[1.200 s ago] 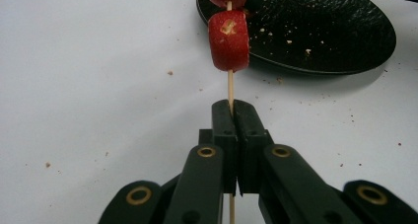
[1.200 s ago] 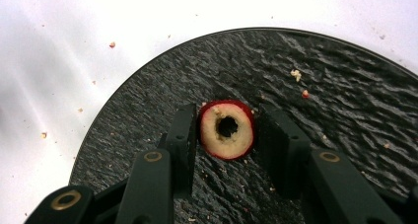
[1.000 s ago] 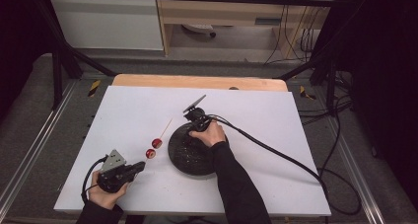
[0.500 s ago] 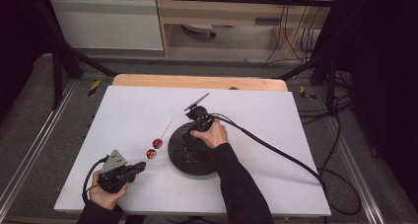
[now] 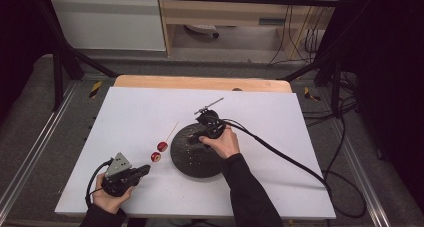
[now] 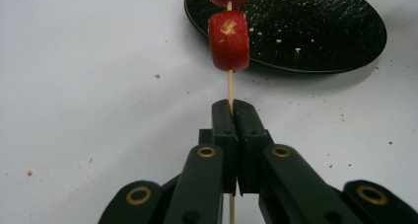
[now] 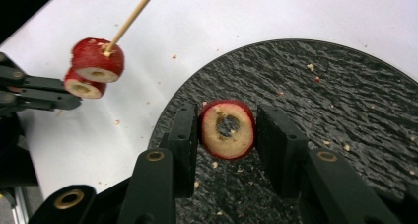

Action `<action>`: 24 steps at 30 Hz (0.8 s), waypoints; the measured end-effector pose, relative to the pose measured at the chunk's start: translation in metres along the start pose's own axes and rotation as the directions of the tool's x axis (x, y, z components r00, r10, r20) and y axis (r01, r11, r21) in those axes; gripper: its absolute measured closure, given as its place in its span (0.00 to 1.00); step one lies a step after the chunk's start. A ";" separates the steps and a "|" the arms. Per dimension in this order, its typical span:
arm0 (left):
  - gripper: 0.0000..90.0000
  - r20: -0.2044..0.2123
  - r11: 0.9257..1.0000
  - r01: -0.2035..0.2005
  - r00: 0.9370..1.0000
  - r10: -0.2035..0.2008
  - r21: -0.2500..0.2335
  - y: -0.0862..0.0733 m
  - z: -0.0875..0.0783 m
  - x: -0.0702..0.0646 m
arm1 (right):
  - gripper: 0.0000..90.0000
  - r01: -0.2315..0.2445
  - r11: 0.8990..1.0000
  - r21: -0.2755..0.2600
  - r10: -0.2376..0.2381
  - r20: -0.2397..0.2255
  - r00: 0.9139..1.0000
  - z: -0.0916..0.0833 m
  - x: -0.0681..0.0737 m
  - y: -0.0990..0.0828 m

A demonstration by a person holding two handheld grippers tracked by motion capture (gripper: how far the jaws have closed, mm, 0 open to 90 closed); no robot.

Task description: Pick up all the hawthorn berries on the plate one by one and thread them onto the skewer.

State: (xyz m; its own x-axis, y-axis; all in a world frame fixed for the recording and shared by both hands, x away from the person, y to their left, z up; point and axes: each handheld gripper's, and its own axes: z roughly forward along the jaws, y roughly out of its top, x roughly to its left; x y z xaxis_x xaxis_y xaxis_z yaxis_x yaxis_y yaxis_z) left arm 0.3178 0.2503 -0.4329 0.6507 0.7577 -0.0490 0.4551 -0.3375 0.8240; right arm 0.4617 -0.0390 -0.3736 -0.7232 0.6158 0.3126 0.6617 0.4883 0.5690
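Note:
My left gripper (image 5: 144, 168) (image 6: 231, 106) is shut on the lower end of a thin wooden skewer (image 6: 229, 88) near the table's front left. Two red fruit slices (image 5: 159, 152) (image 6: 228, 40) are threaded on the skewer, which points toward a round black plate (image 5: 192, 162) (image 6: 315, 31) (image 7: 320, 110). Over the plate's far side, my right gripper (image 5: 199, 138) (image 7: 227, 120) holds a third red slice (image 7: 217, 140) with a cored hole, upright between its jaws. The right gripper view has the skewered slices (image 7: 93, 66) and the left gripper (image 7: 34, 93) at the upper left.
The plate rests on a white tabletop (image 5: 280, 117) dotted with small crumbs (image 6: 156, 76). A thick black cable (image 5: 280, 157) trails from my right gripper off the table's right side. A wooden edge (image 5: 200, 82) runs along the back.
The right hand has shifted slightly toward the person over the plate. The left gripper and the skewer have stayed in place.

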 end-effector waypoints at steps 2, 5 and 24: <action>0.98 0.001 1.000 -0.002 1.000 0.002 -0.001 0.000 0.000 -0.001 | 0.69 -0.003 1.000 -0.022 0.003 -0.007 1.000 -0.004 0.000 -0.004; 0.98 0.002 1.000 -0.004 1.000 0.004 0.000 0.000 0.001 -0.002 | 0.69 -0.016 0.998 -0.062 0.015 -0.017 1.000 -0.009 -0.002 -0.010; 0.98 0.019 1.000 -0.010 1.000 0.010 -0.014 0.003 0.006 -0.014 | 0.69 -0.162 0.924 -0.348 0.125 -0.125 0.984 -0.034 -0.011 -0.053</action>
State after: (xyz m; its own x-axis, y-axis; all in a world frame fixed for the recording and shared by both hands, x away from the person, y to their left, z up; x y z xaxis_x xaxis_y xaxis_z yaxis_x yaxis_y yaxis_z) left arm 0.3137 0.2352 -0.4328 0.6668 0.7435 -0.0514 0.4400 -0.3370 0.8324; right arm 0.4279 -0.0926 -0.3811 -0.6537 0.5899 0.4740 0.6594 0.1365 0.7393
